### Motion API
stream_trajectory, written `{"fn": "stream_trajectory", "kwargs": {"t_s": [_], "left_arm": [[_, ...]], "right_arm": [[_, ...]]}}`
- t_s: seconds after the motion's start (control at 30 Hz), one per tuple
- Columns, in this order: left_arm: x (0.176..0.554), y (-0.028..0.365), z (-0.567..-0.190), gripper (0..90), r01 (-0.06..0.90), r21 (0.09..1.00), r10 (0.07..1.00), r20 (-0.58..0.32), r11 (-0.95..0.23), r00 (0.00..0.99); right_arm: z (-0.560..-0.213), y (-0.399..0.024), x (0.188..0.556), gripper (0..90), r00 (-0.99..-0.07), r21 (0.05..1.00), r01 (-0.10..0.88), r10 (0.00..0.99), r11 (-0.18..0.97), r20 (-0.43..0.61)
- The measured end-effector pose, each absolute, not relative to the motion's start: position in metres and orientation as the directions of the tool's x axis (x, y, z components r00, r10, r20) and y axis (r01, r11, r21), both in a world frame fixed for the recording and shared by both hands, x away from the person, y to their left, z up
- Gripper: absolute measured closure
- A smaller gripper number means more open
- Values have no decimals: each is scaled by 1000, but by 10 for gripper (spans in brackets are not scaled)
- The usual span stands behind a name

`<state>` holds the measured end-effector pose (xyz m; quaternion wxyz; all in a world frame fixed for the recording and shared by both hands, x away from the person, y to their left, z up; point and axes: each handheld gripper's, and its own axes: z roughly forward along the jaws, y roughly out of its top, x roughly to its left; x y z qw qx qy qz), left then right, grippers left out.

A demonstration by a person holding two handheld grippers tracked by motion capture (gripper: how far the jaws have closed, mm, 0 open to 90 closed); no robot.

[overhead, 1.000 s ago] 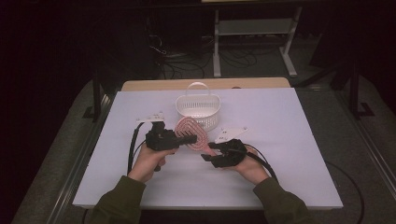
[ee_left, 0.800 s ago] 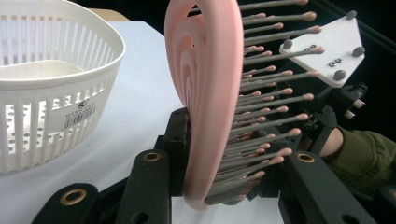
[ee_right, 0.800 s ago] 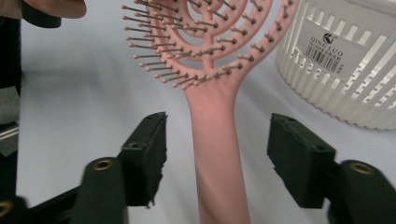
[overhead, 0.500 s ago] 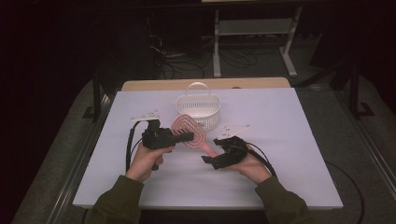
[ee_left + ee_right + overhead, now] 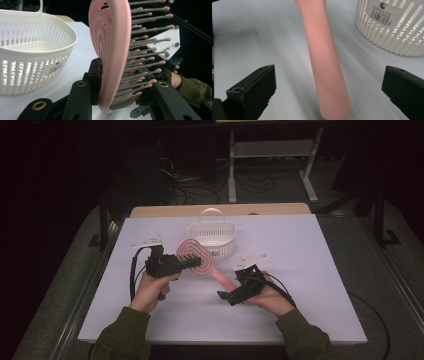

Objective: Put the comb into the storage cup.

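A pink vented hairbrush (image 5: pixel 191 256) hangs tilted above the white table, in front of the basket. My left gripper (image 5: pixel 194 264) is shut on its head, and in the left gripper view the jaws pinch the brush (image 5: pixel 110 50) edge-on with its bristles pointing right. The handle (image 5: pixel 328 70) runs down toward my right gripper (image 5: pixel 328 85). Those jaws have just been opening and now stand wide on either side of the handle without touching it. In the high view the right gripper (image 5: pixel 233 289) sits at the handle's (image 5: pixel 222 279) low end.
A white slatted basket (image 5: pixel 212 239) with a hoop handle stands just behind the brush, also near in the left gripper view (image 5: pixel 30 50) and the right gripper view (image 5: pixel 392 27). The white table (image 5: pixel 310 270) has dark floor, cables and a metal stand beyond it.
The right gripper's jaws have spread apart and come off the brush handle. The left gripper still holds the brush head and has barely shifted.
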<state>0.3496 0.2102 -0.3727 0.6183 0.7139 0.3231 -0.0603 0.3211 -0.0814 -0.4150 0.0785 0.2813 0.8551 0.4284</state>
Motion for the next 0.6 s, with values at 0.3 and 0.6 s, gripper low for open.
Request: {"fn": "stream_trajectory", "kwargs": {"t_s": [0.3,0.6], "left_arm": [[350,218,-371,654,534,845,395,-485,-16,780],[351,223,-372,653,536,844,408,-487,-6,772]], "right_arm": [[-419,-96,320,0,-806,778,431,582,457,105],[-421,-125,312,0,-771,782,449,629,432,96]]}}
